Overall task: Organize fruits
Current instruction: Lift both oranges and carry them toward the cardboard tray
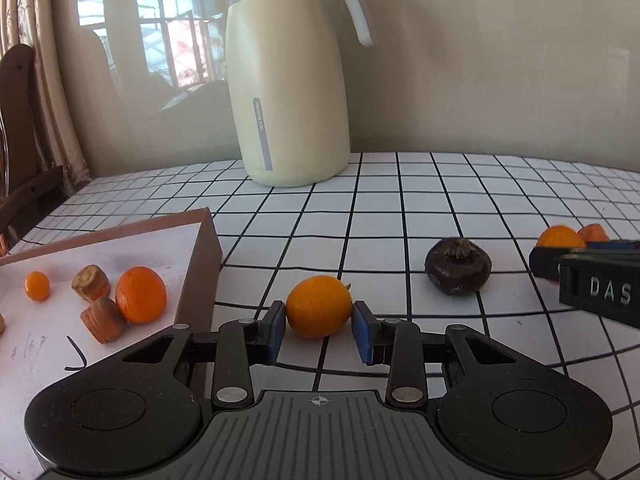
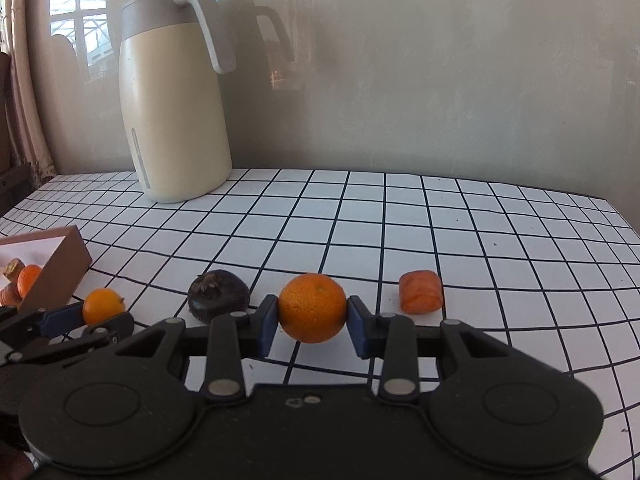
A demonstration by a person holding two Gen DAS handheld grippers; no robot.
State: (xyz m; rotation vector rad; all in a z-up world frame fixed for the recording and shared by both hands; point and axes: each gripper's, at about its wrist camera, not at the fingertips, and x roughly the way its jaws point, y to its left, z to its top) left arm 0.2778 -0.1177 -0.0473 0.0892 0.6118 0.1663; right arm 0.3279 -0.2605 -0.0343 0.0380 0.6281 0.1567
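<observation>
My left gripper (image 1: 319,326) is shut on a small smooth orange fruit (image 1: 319,306) just right of the brown box (image 1: 208,256). In the right wrist view that same fruit (image 2: 103,305) sits between the left gripper's blue pads (image 2: 64,316). My right gripper (image 2: 312,322) is shut on a dimpled mandarin (image 2: 312,307). A dark brown round fruit (image 1: 458,266) lies on the checked cloth between the two grippers, also visible as the dark fruit (image 2: 218,296). A carrot chunk (image 2: 421,291) lies right of the mandarin. The box holds an orange (image 1: 141,294), a tiny orange fruit (image 1: 37,286) and carrot chunks (image 1: 102,318).
A tall cream thermos jug (image 1: 288,92) stands at the back of the table against the wall, seen too as the jug (image 2: 174,108). The grid-patterned tablecloth (image 2: 440,220) stretches bare to the right. A wooden chair (image 1: 20,128) and curtain stand at the left.
</observation>
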